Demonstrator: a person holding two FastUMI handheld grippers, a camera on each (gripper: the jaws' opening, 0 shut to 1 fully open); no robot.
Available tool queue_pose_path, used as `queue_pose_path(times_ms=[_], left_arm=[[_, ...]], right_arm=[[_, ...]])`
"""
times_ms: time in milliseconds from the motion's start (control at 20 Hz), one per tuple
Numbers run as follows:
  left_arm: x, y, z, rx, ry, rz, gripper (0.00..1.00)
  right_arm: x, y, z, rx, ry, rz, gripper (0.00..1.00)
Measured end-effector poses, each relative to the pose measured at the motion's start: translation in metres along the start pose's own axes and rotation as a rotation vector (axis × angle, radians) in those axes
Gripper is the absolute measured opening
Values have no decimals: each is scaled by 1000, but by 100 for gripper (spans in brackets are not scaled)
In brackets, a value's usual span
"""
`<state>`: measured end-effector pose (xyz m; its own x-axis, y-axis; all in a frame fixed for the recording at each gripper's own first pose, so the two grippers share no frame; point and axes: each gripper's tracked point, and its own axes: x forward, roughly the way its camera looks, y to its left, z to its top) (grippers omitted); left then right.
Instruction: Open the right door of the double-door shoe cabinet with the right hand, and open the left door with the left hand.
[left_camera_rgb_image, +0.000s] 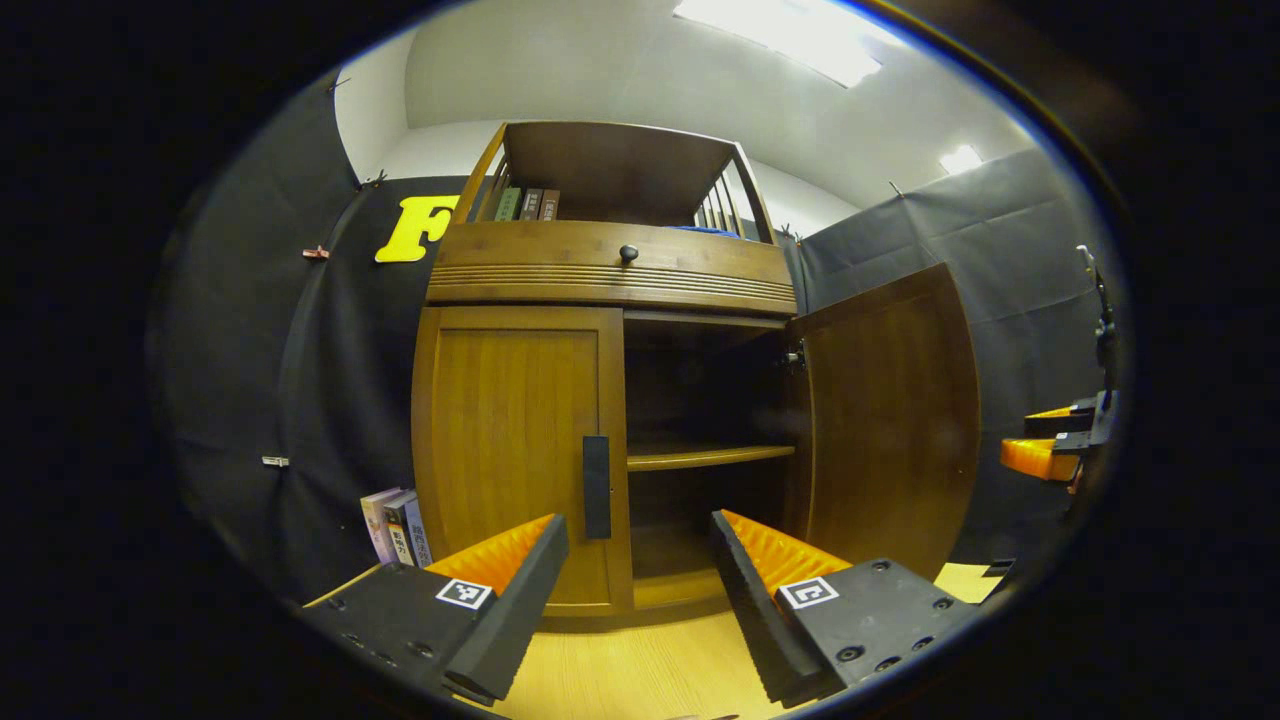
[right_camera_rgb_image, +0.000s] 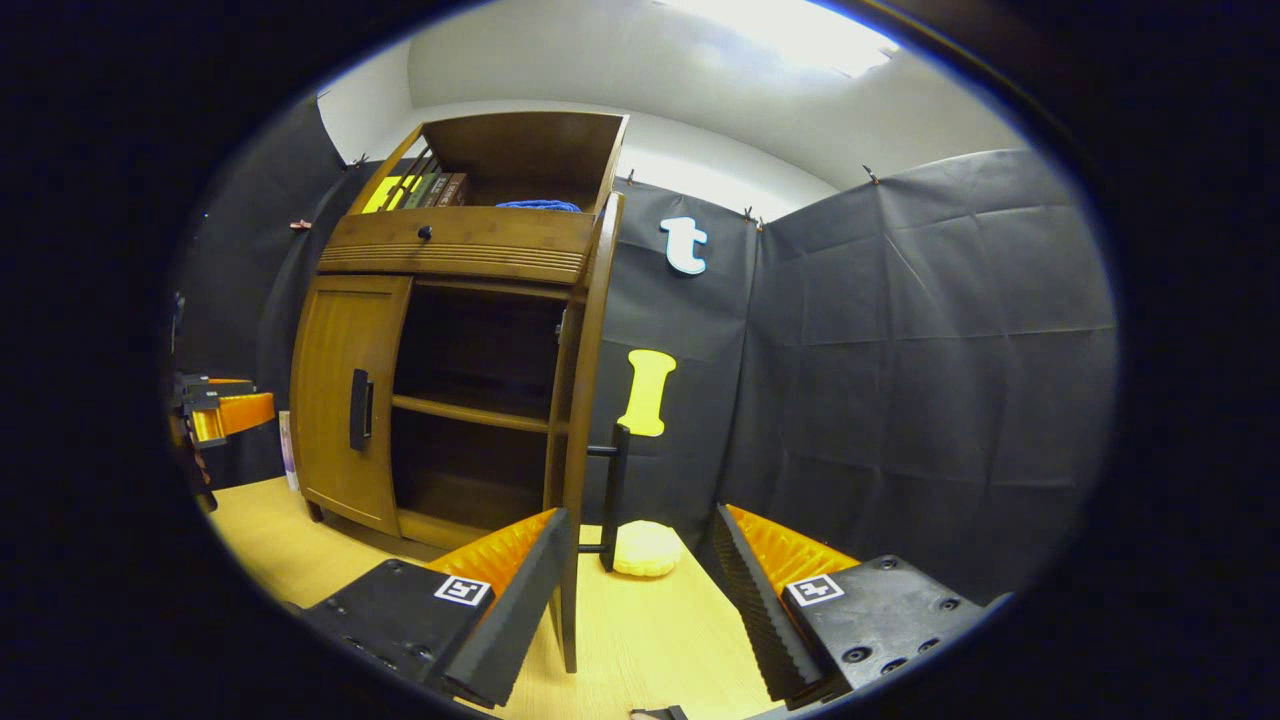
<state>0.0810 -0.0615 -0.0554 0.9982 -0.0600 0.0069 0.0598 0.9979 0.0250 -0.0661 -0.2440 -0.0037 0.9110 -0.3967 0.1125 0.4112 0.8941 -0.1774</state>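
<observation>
Wooden and two-doored, the shoe cabinet (left_camera_rgb_image: 610, 400) stands on a pale tabletop (left_camera_rgb_image: 650, 670) against the black cloth wall. In the left gripper view, the left gripper (left_camera_rgb_image: 640, 570) points level at the cabinet's front, low down, its fingers spread wide with nothing between them. The left door (left_camera_rgb_image: 515, 450) is shut, and its dark upright handle (left_camera_rgb_image: 596, 486) sits just above and between the fingertips, apart from both. The right door (left_camera_rgb_image: 890, 410) is swung fully open to the side, baring a dark inside with one shelf (left_camera_rgb_image: 705, 456) across the middle.

In the right gripper view, the right gripper (right_camera_rgb_image: 640, 570) is held off to the cabinet's right, aimed past the open door's edge (right_camera_rgb_image: 583, 400), which rises between its fingers but farther off. Those fingers are also spread apart and grip nothing. That door's handle (right_camera_rgb_image: 615, 495) juts from its outer face, near a small pale yellow lump (right_camera_rgb_image: 645, 548) lying on the tabletop (right_camera_rgb_image: 690, 640). The left door (right_camera_rgb_image: 345, 395) and its handle (right_camera_rgb_image: 358, 408) show farther left, with the other gripper (right_camera_rgb_image: 225, 410) at the far left edge.

Counted: two doors, two door handles, one round knob (left_camera_rgb_image: 628, 253) on the drawer front, one inner shelf, a few books (left_camera_rgb_image: 528, 204) on top and a few more (left_camera_rgb_image: 395, 525) standing beside the cabinet's left foot.
</observation>
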Motion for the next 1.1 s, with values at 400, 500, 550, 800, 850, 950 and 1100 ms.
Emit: queue_pose_path(times_ms=[400, 500, 550, 800, 850, 950, 1100], left_arm=[[98, 31, -12, -6, 3, 19, 89], [123, 40, -25, -1, 33, 27, 86], [132, 42, -34, -13, 46, 31, 88], [173, 55, -39, -84, 35, 62, 85], [179, 57, -39, -93, 32, 63, 82], [189, 57, -40, -95, 29, 62, 76], [197, 60, -44, -69, 40, 80, 69]], right_arm=[[-21, 1, -3, -39, 8, -46, 92], [-24, -3, -8, -66, 24, -67, 92], [-24, -6, -7, -73, 26, -77, 92], [-35, -24, -21, -72, 51, -151, 92], [-39, -27, -25, -70, 60, -160, 92], [-42, -37, -28, -76, 66, -187, 91], [-44, -53, -23, -58, 52, -222, 92]])
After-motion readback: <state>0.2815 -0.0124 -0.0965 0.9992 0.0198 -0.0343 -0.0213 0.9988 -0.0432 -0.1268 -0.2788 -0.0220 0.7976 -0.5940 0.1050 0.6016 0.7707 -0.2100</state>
